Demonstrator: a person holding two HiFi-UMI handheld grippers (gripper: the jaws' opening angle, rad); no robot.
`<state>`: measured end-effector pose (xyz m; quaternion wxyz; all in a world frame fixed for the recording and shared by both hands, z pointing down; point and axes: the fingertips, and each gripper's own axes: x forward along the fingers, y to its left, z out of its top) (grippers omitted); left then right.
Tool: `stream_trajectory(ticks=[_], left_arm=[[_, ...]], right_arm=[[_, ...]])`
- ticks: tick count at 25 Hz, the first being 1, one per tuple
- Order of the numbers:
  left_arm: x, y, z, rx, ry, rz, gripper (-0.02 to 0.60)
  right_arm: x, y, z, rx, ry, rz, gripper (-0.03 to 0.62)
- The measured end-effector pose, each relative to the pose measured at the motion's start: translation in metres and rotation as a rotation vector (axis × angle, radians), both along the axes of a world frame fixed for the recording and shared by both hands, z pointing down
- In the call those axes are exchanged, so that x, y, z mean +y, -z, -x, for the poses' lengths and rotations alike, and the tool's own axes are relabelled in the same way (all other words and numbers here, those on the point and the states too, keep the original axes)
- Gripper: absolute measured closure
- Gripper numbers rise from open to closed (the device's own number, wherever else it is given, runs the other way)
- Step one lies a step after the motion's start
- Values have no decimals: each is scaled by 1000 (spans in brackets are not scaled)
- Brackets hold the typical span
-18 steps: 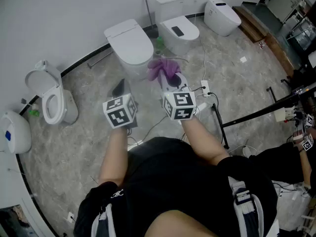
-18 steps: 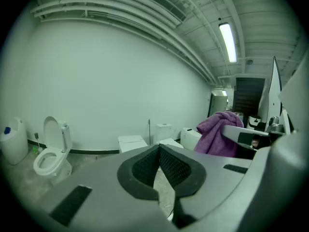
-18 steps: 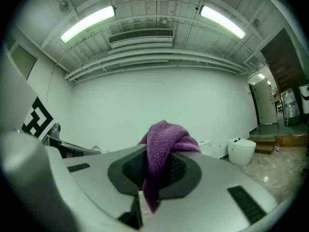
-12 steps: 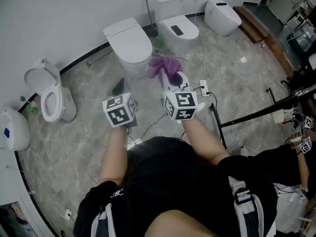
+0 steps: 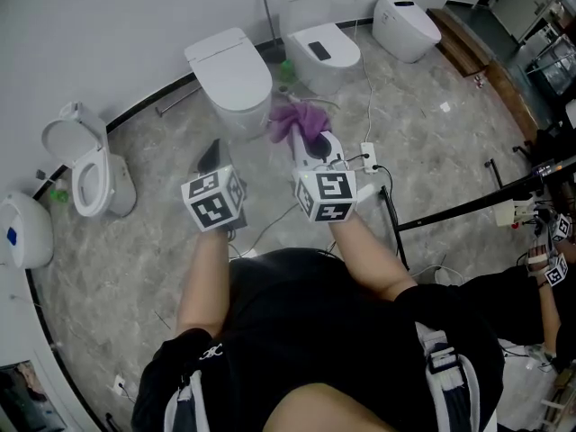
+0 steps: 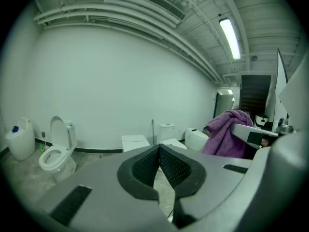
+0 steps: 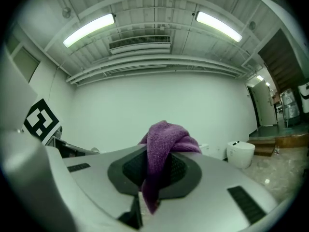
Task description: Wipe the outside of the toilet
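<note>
Porcelain, by the look of it, makes up the toilet that stands with its lid down at about 12 o'clock from the two grippers, against the wall and well apart from both. As the nearest one straight ahead, I take it to be the one to wipe. It should behave as a fixed, hard, glazed thing: it will not shift under pressure, and its smooth curved shell will let a rag slide freely. There is nothing on it to grasp, only surfaces to press against. The purple cloth is the part that gets held. It looks soft, light and limp, bunched above the jaws with one tail hanging down between them. A firm pinch through the thick middle seems the right hold, with enough left loose in front to meet the bowl. The right gripper has just that: its jaws are clamped on the cloth. The left gripper, at 9 o'clock of the right one, has its jaws pressed together with nothing between them. Further out, a second toilet sits at 1 o'clock, a third toilet at 2 o'clock and an open toilet at 9 o'clock. Cables trail over the marbled floor near the person.
</note>
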<state>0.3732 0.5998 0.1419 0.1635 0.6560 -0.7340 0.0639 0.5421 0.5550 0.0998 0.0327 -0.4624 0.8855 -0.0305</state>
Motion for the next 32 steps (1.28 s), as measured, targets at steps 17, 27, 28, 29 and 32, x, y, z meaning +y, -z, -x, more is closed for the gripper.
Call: stream_trajectory(ticks=[17,27,28,29,32], left_arm=[[-12,-16,0,-10,14,19,574],[-96,-18,25,9,-82,2,574],[-106,-19,33,1,-83,5,574],[-118,-21,42,-6,-82,11,574],[-152,-23,69,9,-76,29,574]], right_arm=[[-23,-27,-6,-3,23,71,548],[-101,-31,38,14,26,66,548],[-111,-33,48,17,29,66,548],[-122,-34,58,21,32,66,548],[-153,-36,84,36,39,76,548]])
